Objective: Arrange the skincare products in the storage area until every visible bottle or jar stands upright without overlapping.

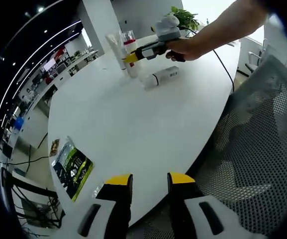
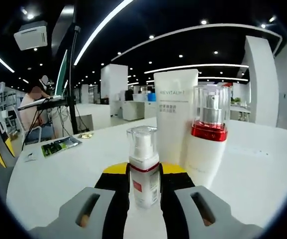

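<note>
Centrally, the small clear-capped white pump bottle (image 2: 144, 167) stands upright on the white oval table (image 2: 262, 169), clamped between the right gripper (image 2: 144, 172) jaws. Behind it stand a white tube (image 2: 175, 112) and red-collared pump bottle (image 2: 208, 134). Left gripper (image 1: 149, 180) gapes, holding nothing, at the table's near edge.

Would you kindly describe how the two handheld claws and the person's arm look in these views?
The left claw has black jaws with yellow tips on grey, slotted bases. The right claw matches: yellow-tipped black jaws on grey slotted bases. In the left gripper view it has a grey and black body and a trailing black cable. The person's forearm is bare, no sleeve showing.
</note>
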The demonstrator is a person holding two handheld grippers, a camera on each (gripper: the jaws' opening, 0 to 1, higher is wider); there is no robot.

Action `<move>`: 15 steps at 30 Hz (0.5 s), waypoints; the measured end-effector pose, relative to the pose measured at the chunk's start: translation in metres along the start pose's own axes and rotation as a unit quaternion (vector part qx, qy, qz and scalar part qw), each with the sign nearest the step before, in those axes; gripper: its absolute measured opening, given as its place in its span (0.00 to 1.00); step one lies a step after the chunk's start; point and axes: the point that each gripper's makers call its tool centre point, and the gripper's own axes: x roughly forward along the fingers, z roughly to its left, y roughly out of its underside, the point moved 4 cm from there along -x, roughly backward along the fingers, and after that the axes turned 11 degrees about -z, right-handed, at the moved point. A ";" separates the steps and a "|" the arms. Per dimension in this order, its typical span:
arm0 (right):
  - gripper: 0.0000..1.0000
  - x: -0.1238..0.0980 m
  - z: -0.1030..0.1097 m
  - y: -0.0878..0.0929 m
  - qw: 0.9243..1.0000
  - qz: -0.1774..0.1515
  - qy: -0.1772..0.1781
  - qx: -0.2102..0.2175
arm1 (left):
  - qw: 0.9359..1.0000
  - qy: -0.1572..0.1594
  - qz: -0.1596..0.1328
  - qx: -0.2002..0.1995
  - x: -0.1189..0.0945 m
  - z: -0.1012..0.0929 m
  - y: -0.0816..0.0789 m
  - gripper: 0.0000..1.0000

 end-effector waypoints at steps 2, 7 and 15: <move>0.21 0.001 0.001 -0.001 1.000 0.002 0.004 -0.007 | 1.000 -0.001 -0.001 0.000 0.000 0.000 0.000 0.29; 0.21 0.000 -0.001 0.000 1.000 0.009 0.026 -0.011 | 1.000 -0.001 0.001 0.003 0.001 0.001 0.001 0.28; 0.22 -0.004 -0.008 0.001 0.999 0.012 0.046 0.005 | 1.000 -0.003 -0.002 0.004 0.000 0.001 0.000 0.28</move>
